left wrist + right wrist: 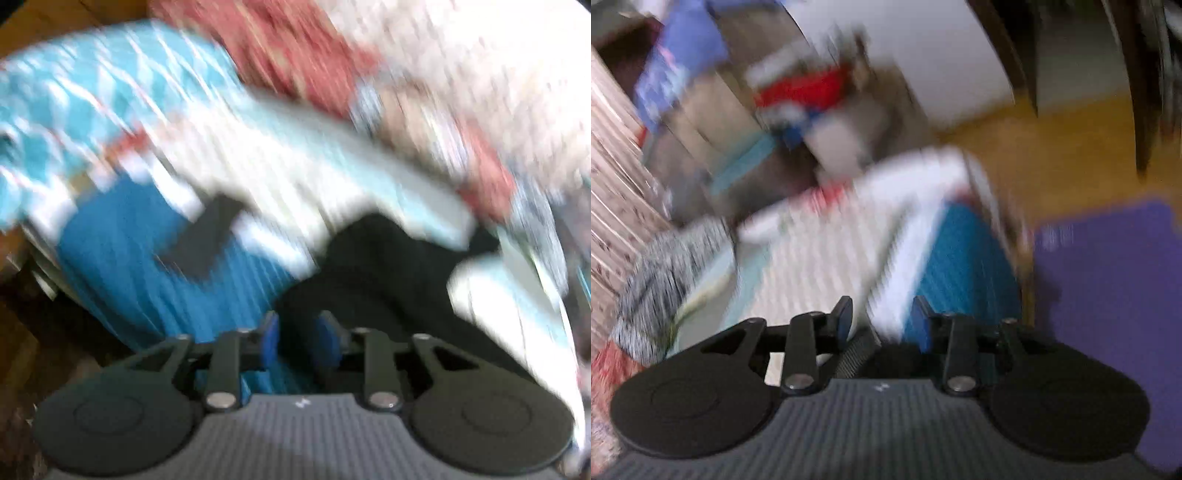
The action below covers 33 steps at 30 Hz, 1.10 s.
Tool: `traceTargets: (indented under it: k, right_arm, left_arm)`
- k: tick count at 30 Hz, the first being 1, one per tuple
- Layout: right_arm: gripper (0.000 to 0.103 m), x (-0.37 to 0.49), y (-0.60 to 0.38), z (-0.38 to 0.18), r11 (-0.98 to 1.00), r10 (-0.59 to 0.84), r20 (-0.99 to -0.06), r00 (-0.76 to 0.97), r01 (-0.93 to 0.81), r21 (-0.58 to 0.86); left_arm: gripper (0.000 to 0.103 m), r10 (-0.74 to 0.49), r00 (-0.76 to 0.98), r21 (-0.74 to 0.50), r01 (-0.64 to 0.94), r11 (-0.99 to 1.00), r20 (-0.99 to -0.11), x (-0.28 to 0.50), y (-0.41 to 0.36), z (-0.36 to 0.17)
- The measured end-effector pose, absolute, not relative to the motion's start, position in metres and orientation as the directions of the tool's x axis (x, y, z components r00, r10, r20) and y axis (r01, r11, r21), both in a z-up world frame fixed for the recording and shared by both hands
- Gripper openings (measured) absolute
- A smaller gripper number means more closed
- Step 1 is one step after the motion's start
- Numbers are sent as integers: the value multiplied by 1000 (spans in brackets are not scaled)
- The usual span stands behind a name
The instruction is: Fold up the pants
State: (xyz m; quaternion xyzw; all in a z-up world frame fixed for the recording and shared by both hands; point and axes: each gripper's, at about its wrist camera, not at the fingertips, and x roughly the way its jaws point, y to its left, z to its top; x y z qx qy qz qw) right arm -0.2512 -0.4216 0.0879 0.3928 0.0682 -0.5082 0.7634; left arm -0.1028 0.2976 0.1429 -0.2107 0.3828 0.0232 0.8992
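1. Both views are badly blurred, so I read only the big shapes.
2. My left gripper [295,328]: jaws apart w/ a narrow gap. Dark cloth shows through the gap, but I can't see the pads pressing on it, so I judge nothing's clamped.
3. The pants [369,273], as I take the dark cloth to be, lie lower centre of the left view, just ahead of the jaws, partly under a pale bedsheet [295,166] w/ a teal patterned part at upper left.
4. A blue cloth [122,251] sits left of the pants, touching them; can't tell if it's bedding or clothing.
5. My right gripper [882,317]: jaws apart, wider gap. White and blue cloth lies beyond it; a dark strap-like bit sits below, prob. not gripped.
6. Right view: grey knit item [665,266] at left, purple mat [1108,295] at right, on a wooden floor [1052,166].
7. Judgement: open jaws fit regrasping betw. folds; pants need a fresh hold.
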Motion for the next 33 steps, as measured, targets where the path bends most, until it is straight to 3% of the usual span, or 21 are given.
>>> traceTargets:
  k: [4,10,17,22,29,33]
  right_arm:
    - [41,-212,-402,128,356,-724,-384,574,786,505]
    - [42,-89,-354,156,676,-480,-376,793,607,417]
    - [42,66,-319,149,855,-130,-484,866,345,388]
    - [42,168,-339,124,813,-19,-563,827,341,473]
    - [42,246,-360,84,754,-55,-603,796,429,497]
    - [42,280,-371,59,729,-59,-624,779,461,506]
  left_arm:
    - [27,-8,757,-282,-234,930,-653,-59,316,160]
    - [44,-82,744,-236,-104,966,-663,45,272,134]
    - [63,-199,691,-214,66,975,-695,108,227,84]
    - [90,-239,701,-215,124,969,-672,133,219,62]
    - [91,-269,671,-216,163,963,-691,158,209,44]
    - [89,-311,636,-276,157,948,-706,168,208,35]
